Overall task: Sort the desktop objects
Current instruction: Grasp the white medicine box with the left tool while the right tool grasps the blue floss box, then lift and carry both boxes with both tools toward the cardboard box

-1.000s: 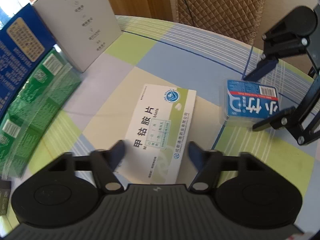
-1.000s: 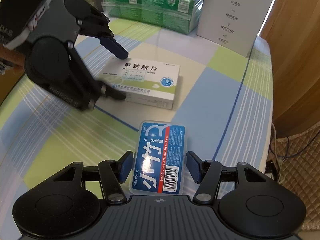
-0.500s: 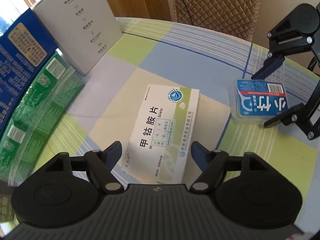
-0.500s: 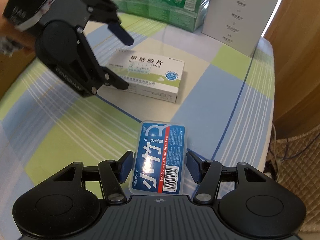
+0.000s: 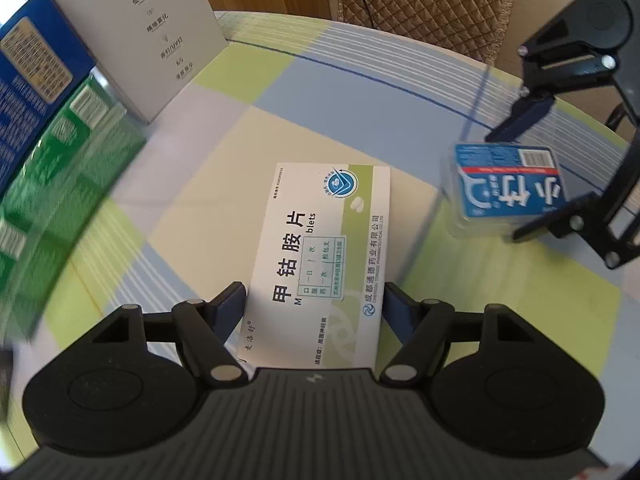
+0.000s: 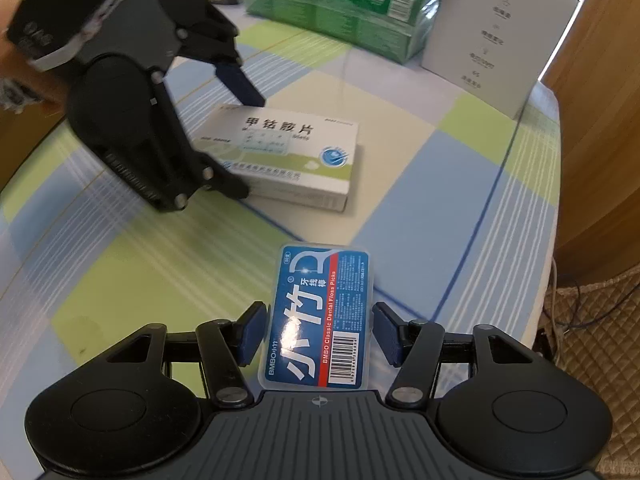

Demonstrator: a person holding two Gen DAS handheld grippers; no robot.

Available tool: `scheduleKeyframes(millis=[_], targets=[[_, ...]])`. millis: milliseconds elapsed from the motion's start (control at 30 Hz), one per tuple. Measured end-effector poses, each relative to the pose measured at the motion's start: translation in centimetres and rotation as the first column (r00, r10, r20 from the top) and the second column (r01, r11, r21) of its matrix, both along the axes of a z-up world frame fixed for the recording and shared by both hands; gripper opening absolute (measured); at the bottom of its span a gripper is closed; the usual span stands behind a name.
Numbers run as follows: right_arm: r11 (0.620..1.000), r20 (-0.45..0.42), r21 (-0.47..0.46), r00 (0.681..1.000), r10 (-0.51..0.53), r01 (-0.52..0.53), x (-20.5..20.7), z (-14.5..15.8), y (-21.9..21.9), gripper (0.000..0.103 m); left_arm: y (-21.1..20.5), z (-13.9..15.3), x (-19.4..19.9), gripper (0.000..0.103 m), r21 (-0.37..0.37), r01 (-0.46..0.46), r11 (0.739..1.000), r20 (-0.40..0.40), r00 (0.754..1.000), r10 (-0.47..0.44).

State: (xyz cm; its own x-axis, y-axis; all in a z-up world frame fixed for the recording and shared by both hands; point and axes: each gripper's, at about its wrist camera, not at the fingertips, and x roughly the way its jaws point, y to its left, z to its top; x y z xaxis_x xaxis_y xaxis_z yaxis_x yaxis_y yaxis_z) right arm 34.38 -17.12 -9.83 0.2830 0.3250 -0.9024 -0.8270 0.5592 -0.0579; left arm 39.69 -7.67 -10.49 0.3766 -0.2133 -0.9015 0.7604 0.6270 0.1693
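Since a sec ago my left claw (image 5: 314, 308) has slid fwd so the white tablet box (image 5: 320, 264) now sits between its jaws; a sec ago they only flanked its near end. Jaws are closing at this moment, box between them, pads right at its long edges but I can't say they're pressing yet. Box lies flat on the desk (image 5: 360, 92).

My right claw (image 6: 320, 332) hasn't shifted: it straddles the blue floss-pick case (image 6: 320, 316), which lies just right of the tablet box. Jaws at a middling width, small gaps each side, so not clamped as far as I see.

Beyond the tablet box: green shrink-wrapped packs (image 5: 60, 184), blue carton (image 5: 32, 76) on top of them, tall white box (image 5: 148, 32) standing next to them.

Progress, imo: early. Neither item lifted, nothing visibly sorted yet; both grips still to be finished, then carry and place. Where they go, I can't tell.
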Motion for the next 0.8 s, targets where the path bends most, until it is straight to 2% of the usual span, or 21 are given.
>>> scheduleKeyframes(millis=[200, 433, 600, 800], targets=[[0.999, -0.03, -0.01, 0.998, -0.053, 0.052, -2.8, 0.3, -0.2, 0.055, 1.5, 0.2, -5.6, 0.07, -0.012, -0.104, 0.994, -0.017, 0.994, 0.104], [0.994, -0.095, 0.007, 0.99, -0.107, 0.109, -7.8, -0.2, -1.6, 0.055, 3.8, -0.1, -13.3, 0.07, -0.011, -0.251, 0.968, -0.048, 0.967, 0.25], [0.993, -0.109, 0.013, 0.987, -0.117, 0.119, -10.6, 0.0, -1.9, 0.055, 4.6, 0.3, -17.9, 0.07, -0.019, -0.3, 0.954, -0.045, 0.953, 0.299], [0.991, -0.1, 0.031, 0.987, -0.125, 0.128, -11.6, 0.5, -1.7, 0.055, 5.8, 0.6, -18.8, 0.074, -0.068, -0.323, 0.944, -0.057, 0.946, 0.319]])
